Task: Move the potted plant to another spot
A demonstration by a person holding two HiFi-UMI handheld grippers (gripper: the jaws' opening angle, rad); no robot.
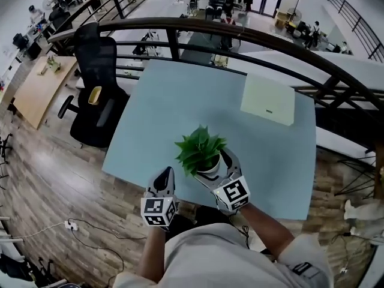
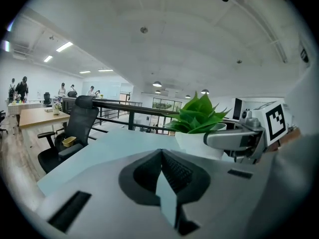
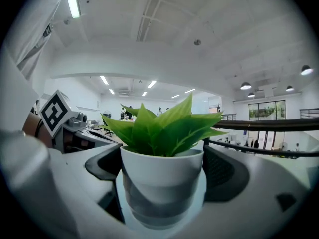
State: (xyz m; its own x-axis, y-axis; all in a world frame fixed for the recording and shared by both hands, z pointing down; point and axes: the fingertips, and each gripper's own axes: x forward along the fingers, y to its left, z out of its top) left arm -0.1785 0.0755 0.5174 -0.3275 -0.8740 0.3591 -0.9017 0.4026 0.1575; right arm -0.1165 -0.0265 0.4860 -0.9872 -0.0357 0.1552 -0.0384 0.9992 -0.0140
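Head view: right tool (image 1: pixel 213 168) clamped round the white pot of the potted plant (image 1: pixel 201 149), at the near edge of the pale blue table (image 1: pixel 180 101), about midway along it; resting or lifted, impossible to tell. Left tool (image 1: pixel 165 173) just beside the plant on its left, apart from it, over the same table edge, jaws together. Farther back on the table, toward the right, a pale box (image 1: pixel 268 99); off the table's left side, a black office chair (image 1: pixel 96 95); beyond the far edge, a dark curved railing (image 1: pixel 240 32). Left gripper view: jaws closed tip to tip with nothing between them, pointing out over the table; plant up and to the right, held in the other tool. Right gripper view: pot seated squarely between the jaws, dark pads (image 3: pixel 227 168) pressed against both its sides, green leaves standing upright above the rim.
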